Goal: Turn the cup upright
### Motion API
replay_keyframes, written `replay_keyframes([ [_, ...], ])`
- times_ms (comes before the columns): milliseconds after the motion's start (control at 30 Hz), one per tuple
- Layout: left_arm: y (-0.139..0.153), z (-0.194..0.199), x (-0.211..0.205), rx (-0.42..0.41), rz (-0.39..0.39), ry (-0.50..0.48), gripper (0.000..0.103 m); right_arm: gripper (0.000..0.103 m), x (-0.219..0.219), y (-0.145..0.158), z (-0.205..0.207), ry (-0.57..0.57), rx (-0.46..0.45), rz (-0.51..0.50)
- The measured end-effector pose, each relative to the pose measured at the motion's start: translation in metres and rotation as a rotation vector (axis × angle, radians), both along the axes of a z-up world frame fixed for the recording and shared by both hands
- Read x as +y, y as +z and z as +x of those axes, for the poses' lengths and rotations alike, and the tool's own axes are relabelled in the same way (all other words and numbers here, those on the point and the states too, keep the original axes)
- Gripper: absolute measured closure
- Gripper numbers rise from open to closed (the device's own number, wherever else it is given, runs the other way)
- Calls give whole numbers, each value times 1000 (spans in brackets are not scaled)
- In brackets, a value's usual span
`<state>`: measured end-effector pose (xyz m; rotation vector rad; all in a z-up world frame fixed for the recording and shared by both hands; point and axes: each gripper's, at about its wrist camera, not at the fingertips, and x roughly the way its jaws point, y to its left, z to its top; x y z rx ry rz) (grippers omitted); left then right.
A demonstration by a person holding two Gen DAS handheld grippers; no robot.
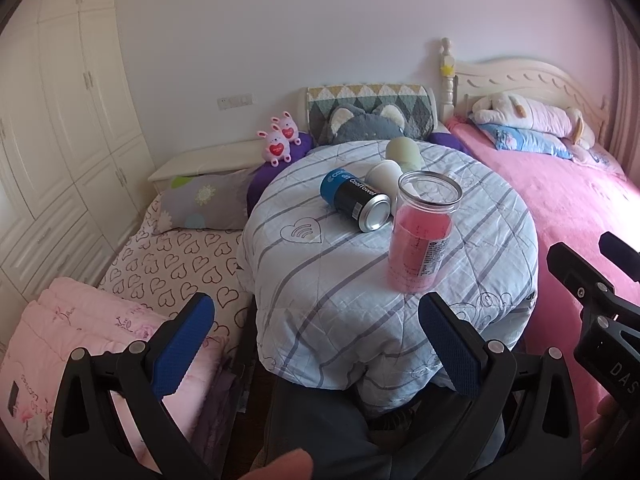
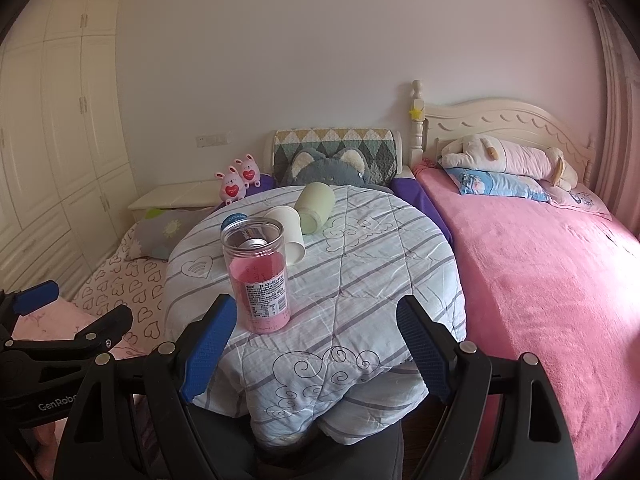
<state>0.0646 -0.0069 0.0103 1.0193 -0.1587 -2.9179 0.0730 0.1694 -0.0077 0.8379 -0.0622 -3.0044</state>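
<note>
**Both claws spread wide and empty; cup on its side behind the jar**

Your left gripper (image 1: 316, 344) is released, its blue-padded fingers (image 1: 184, 344) spread far apart with nothing between them and nothing touching them. Your right gripper (image 2: 316, 348) is released as well, jaws wide, hanging at the near edge of the round table (image 2: 360, 280) under its striped quilt cover, in contact with no object.

The white paper cup (image 2: 289, 227) lies tipped on its side in the middle of the table, just behind the clear jar (image 2: 260, 272). The jar stands upright and open-topped, pink in its lower part, and is the closest thing to your right claw's left finger. In the left wrist view the cup (image 1: 385, 176) sits between the black can (image 1: 354, 205) and the pale green bottle (image 1: 404, 154), both also lying down.

Readable writing: the can's side says "CoolTower", with a blue band at its far end. The jar carries a white printed label with a barcode; its small text is too fine to read. The left gripper's body shows "GenRob" in the right wrist view, cut off by the right claw. The right gripper's housing shows "DAS" at the frame's edge in the left wrist view.
</note>
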Motion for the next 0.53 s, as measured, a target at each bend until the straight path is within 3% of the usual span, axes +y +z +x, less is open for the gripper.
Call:
replay_keyframes([
  [533, 2, 1, -1, 4, 3, -17, 0, 20, -1, -2, -2, 5, -5, -2],
])
